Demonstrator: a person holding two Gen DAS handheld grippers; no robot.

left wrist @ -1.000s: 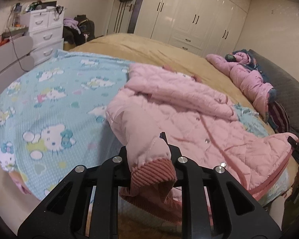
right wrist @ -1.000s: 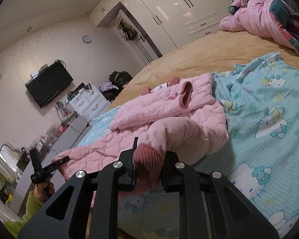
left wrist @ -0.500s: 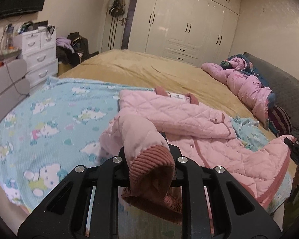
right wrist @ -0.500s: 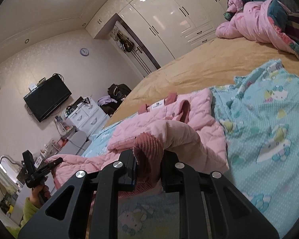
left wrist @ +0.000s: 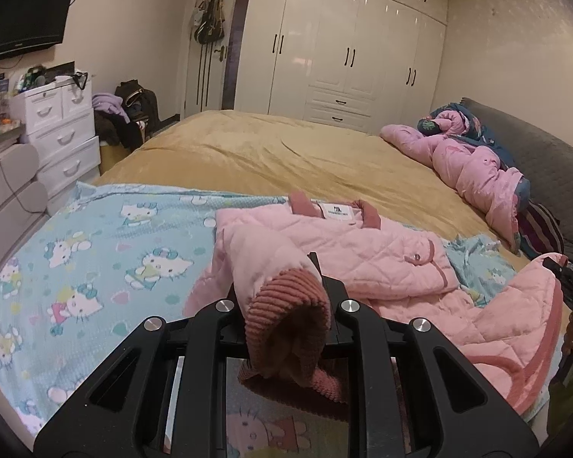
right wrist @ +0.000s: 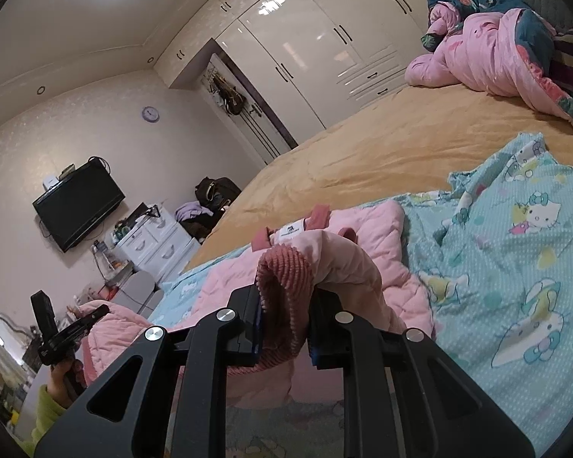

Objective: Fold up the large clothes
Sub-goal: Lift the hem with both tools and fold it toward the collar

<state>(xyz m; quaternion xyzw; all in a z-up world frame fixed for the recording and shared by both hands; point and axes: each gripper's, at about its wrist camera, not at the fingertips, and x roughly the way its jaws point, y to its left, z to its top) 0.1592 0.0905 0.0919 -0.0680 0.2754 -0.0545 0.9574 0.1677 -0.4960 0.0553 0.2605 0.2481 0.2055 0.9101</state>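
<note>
Pink jacket [left wrist: 382, 252] cuffs pinched in both raised, down-tilted claws.

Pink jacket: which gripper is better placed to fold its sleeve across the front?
Probably left. The left gripper is shut on a cuff squarely facing the pink jacket; the right gripper, shut on another cuff, has it off to its left.

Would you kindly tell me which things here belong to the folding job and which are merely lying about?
In the job:
- pink quilted jacket
- its ribbed cuffs, one clamped in the left gripper, one in the right gripper
- cartoon-cat blanket it lies on

Lying about:
- bundled pink bedding by the headboard
- white drawers
- wall television
- clothes and bags on the floor
</note>
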